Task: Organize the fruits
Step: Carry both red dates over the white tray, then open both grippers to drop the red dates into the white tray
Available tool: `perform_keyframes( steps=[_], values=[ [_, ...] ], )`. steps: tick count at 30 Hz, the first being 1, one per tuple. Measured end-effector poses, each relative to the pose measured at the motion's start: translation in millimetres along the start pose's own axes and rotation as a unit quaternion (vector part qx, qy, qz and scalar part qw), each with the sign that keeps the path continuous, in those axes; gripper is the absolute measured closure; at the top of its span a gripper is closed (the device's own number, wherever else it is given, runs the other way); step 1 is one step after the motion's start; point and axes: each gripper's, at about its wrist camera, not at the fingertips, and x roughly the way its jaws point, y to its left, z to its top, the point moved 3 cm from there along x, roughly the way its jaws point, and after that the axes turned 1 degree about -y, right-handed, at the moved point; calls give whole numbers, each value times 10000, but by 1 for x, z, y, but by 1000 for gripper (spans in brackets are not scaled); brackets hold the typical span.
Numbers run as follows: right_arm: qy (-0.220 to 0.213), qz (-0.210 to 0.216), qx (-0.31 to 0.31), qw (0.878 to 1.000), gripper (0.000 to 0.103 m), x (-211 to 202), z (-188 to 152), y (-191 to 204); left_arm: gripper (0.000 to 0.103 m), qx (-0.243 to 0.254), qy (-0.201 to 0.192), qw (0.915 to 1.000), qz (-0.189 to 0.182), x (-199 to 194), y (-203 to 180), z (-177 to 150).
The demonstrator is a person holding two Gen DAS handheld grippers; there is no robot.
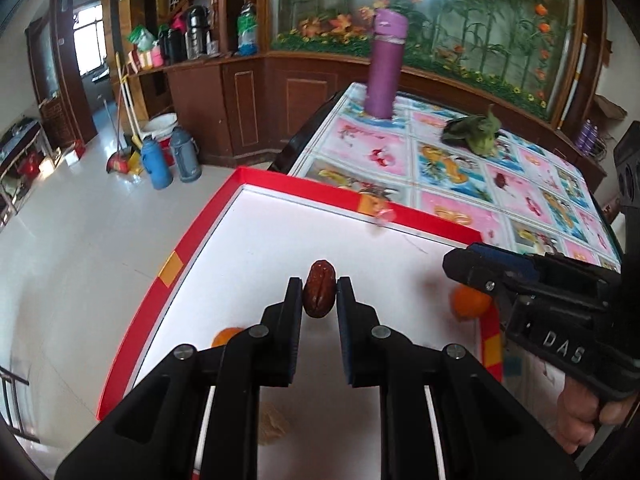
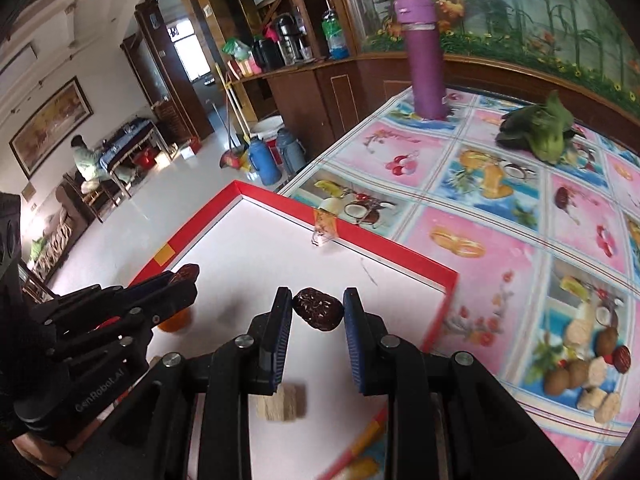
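A wrinkled red-brown date is pinched upright between the pads of my left gripper, over the white tray with a red rim. A darker date lies crosswise in my right gripper, which is shut on it over the same tray. My right gripper shows from the side in the left wrist view, above an orange. In the right wrist view my left gripper holds its date above an orange. Another orange peeks out beside my left fingers.
A beige block lies on the tray under the right gripper. On the fruit-print tablecloth beyond the tray stand a purple flask and a leafy green vegetable. Floor lies left of the tray, with thermoses.
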Motion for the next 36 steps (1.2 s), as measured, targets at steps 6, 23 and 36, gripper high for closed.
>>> perform_keyframes(
  steps=[6,23,36],
  values=[
    [392,-262,-14,9989,78,40,6,9,84,-177,405,9988,194,28,10,5],
    [696,-413,57,9967,72,44,2,3,48,-204,725,9948,686,41,14,-4],
    [-571,-280,471,9969,57,-67,-9,-51,19,463,-466,9973,324,-32,-45,-4]
  ],
)
